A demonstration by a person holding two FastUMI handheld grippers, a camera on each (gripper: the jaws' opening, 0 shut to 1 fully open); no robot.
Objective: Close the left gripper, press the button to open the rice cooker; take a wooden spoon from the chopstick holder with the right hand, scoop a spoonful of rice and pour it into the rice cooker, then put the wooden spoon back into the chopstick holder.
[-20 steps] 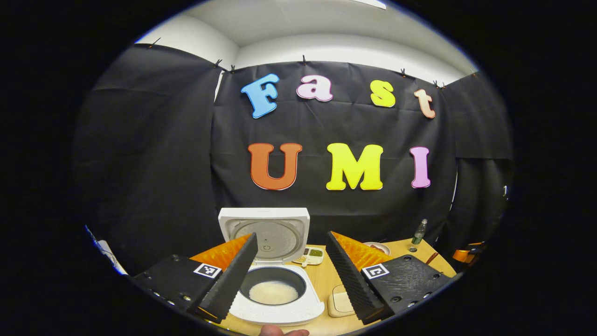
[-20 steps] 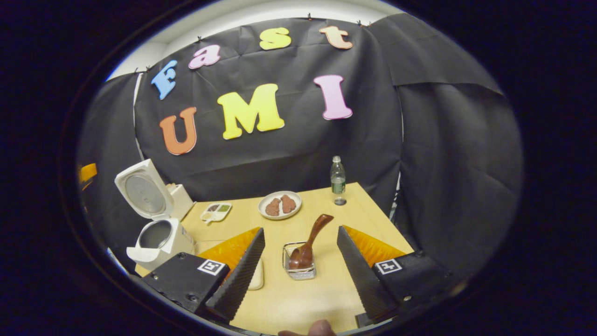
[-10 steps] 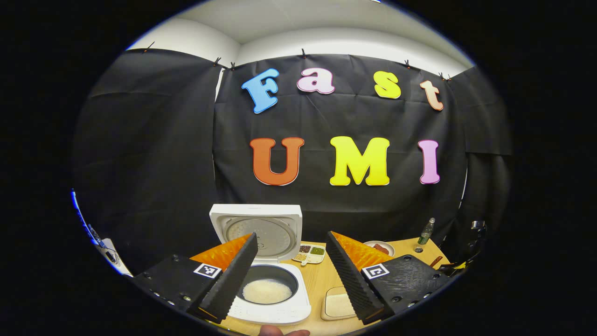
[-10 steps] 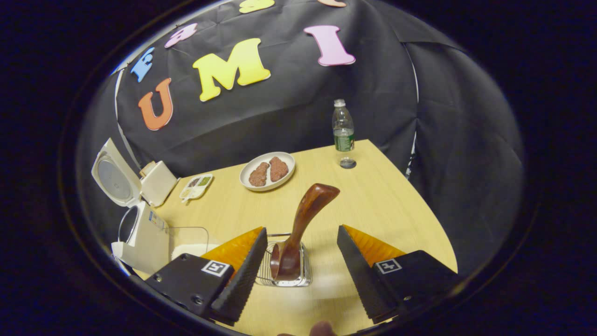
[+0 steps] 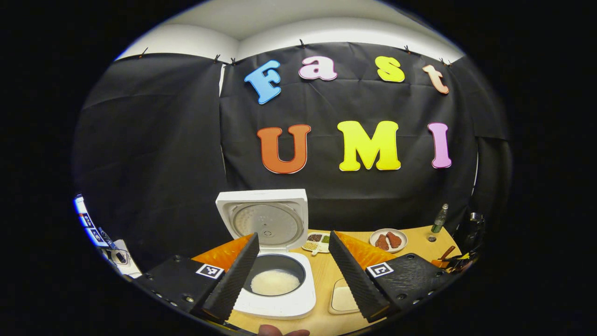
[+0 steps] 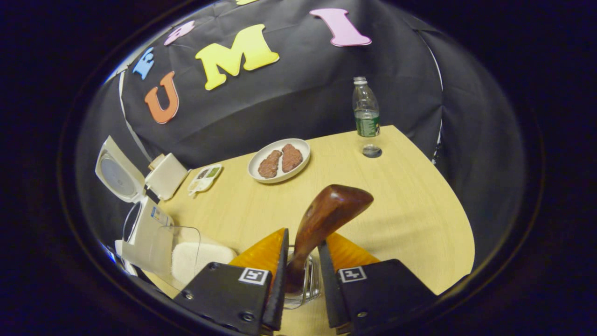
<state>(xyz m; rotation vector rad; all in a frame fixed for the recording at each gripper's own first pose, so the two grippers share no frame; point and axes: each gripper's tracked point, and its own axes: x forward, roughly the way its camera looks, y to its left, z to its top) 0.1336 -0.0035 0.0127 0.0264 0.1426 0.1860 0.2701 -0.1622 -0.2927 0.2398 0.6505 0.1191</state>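
- Wooden spoon (image 6: 322, 221): dark brown, standing in the chopstick holder, handle end leaning up and to the right; its lower shaft sits between the right gripper's fingers.
- Right gripper (image 6: 300, 280): jaws drawn in narrow, both fingers against the spoon's shaft.
- Chopstick holder (image 6: 311, 283): wire basket on the table (image 6: 410, 210), mostly hidden behind the fingers.
- Rice container (image 6: 186, 254): clear box with white rice, just beside the rice cooker.
- Rice cooker (image 5: 273, 275): white, lid raised upright, white rice in the dark inner pot; seen at far left in the right gripper view.
- Left gripper (image 5: 291, 275): jaws wide apart, holding nothing, the cooker's pot showing between the fingers.
- Plate (image 6: 279, 160): white, two brown pieces on it.
- Sectioned dish (image 6: 204, 178): near the cooker.
- Bottle (image 6: 366, 114): upright at the table's far edge.
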